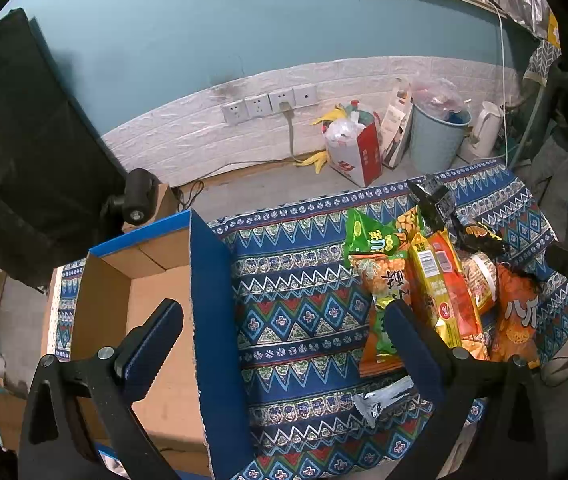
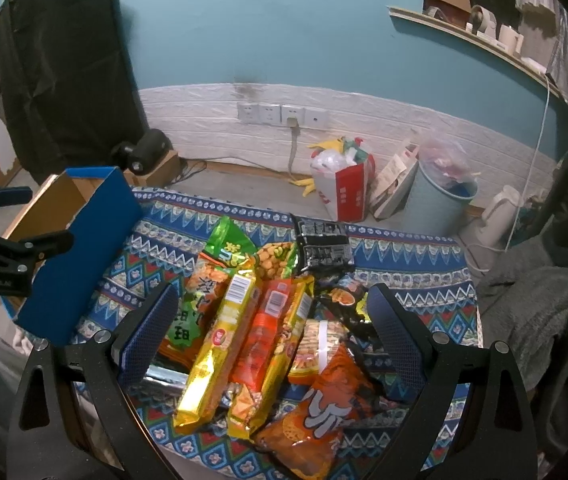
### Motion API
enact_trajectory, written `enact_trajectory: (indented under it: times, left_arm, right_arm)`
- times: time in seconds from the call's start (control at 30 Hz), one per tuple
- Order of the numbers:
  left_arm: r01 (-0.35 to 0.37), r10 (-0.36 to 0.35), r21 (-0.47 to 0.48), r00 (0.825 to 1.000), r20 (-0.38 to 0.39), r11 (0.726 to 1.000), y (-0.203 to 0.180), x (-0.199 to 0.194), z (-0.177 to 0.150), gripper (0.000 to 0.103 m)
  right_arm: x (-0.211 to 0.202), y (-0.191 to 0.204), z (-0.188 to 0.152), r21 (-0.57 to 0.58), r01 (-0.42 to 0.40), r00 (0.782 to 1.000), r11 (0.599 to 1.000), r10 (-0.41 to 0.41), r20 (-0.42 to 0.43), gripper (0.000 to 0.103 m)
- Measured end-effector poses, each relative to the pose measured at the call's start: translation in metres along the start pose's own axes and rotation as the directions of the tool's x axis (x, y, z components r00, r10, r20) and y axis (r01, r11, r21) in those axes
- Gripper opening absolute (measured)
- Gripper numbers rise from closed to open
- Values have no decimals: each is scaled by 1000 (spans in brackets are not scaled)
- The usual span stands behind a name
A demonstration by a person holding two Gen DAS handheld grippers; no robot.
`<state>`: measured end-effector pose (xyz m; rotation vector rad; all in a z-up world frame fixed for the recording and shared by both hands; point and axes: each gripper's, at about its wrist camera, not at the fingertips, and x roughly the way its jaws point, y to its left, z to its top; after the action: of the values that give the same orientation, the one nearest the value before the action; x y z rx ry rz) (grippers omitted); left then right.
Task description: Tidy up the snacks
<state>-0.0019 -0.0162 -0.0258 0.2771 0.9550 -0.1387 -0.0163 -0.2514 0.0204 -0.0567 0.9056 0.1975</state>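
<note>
A pile of snack packs lies on the patterned cloth (image 2: 403, 256): a yellow pack (image 2: 220, 344), a red-orange pack (image 2: 268, 332), an orange bag (image 2: 319, 408), a green bag (image 2: 228, 244) and a black pack (image 2: 323, 244). The same pile shows in the left wrist view, with the yellow pack (image 1: 431, 284) and the green bag (image 1: 367, 236). My right gripper (image 2: 272, 328) is open, hovering over the pile. My left gripper (image 1: 284, 320) is open and empty, straddling the blue wall (image 1: 212, 320) of an empty cardboard box (image 1: 156, 304). The box (image 2: 80, 248) stands left of the pile.
A bin (image 2: 439, 200), a red-white bag of rubbish (image 2: 343, 192) and a white kettle (image 2: 499, 212) stand on the floor behind the table. Wall sockets (image 2: 280, 114) sit on the white brick strip. A black cloth-covered object (image 2: 64, 68) is at the left.
</note>
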Motion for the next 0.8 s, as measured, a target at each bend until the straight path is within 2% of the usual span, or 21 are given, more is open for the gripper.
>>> enact_trajectory:
  times: [0.23,0.47,0.63,0.8]
  left_arm:
    - [17,-17,-10,999,-28,1000,-1,9,0,102]
    - [32,-31,9,994,-100,999,-10,42,-5,102]
    - [97,-100,-25,975,-197,995,-20,69,-13,102]
    - [112,-109,-5,961,-254,994,-38,91,-22,102]
  right_arm:
    - [0,-5,-2,5,16,1000,1000,-16,-3,94]
    - [18,-25,-13,54,85,990,995,-79,-116,94]
    - [35,-48,-28,105,132,974,986,-110,-197,94]
    - [55,-64,-58,145,186,943,972,-135,-304,94]
